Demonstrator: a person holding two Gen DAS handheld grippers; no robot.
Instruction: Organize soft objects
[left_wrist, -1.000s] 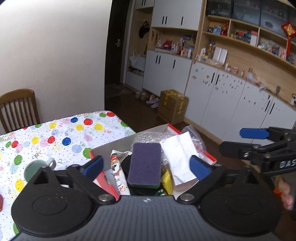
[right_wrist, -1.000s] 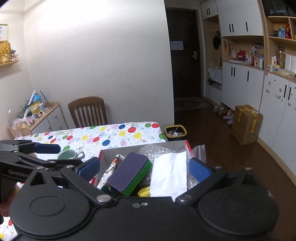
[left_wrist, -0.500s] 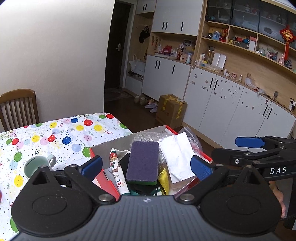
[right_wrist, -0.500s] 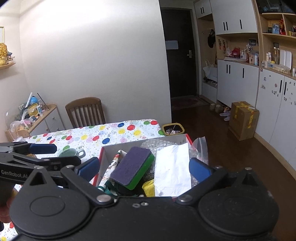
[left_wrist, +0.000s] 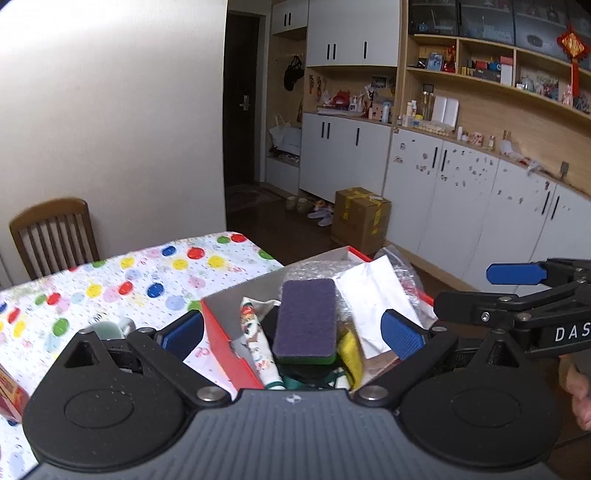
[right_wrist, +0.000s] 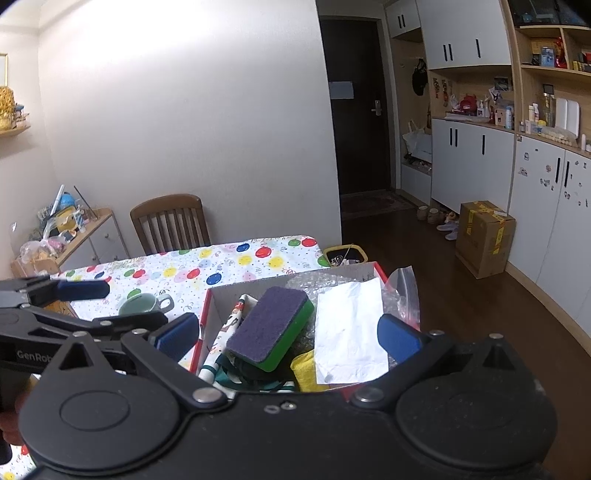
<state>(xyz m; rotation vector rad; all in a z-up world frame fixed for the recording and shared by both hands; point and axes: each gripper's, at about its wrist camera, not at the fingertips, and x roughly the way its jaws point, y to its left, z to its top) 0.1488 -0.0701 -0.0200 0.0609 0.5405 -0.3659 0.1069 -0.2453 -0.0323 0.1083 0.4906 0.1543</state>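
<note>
A red-sided cardboard box (left_wrist: 225, 347) (right_wrist: 214, 295) stands at the table's near right corner, filled with soft things. A purple and green sponge (left_wrist: 306, 319) (right_wrist: 271, 326) lies on top. Beside it lie a white paper sheet (left_wrist: 373, 299) (right_wrist: 349, 328), a patterned cloth (left_wrist: 255, 336) (right_wrist: 231, 328), a yellow cloth (left_wrist: 351, 354) (right_wrist: 306, 373) and bubble wrap (left_wrist: 314, 267) (right_wrist: 325, 282). My left gripper (left_wrist: 291, 332) is open and empty above the box. My right gripper (right_wrist: 288, 336) is open and empty above it too, and also shows in the left wrist view (left_wrist: 517, 275).
The table has a dotted cloth (left_wrist: 155, 273) (right_wrist: 236, 262). A green mug (left_wrist: 110, 328) (right_wrist: 146, 302) stands left of the box. A wooden chair (left_wrist: 55, 232) (right_wrist: 170, 221) is behind the table. A bin (right_wrist: 345, 254) and a carton (right_wrist: 484, 236) are on the floor.
Both grippers have drawn back and risen slightly from the box, staying open. The things in the box have not moved.
</note>
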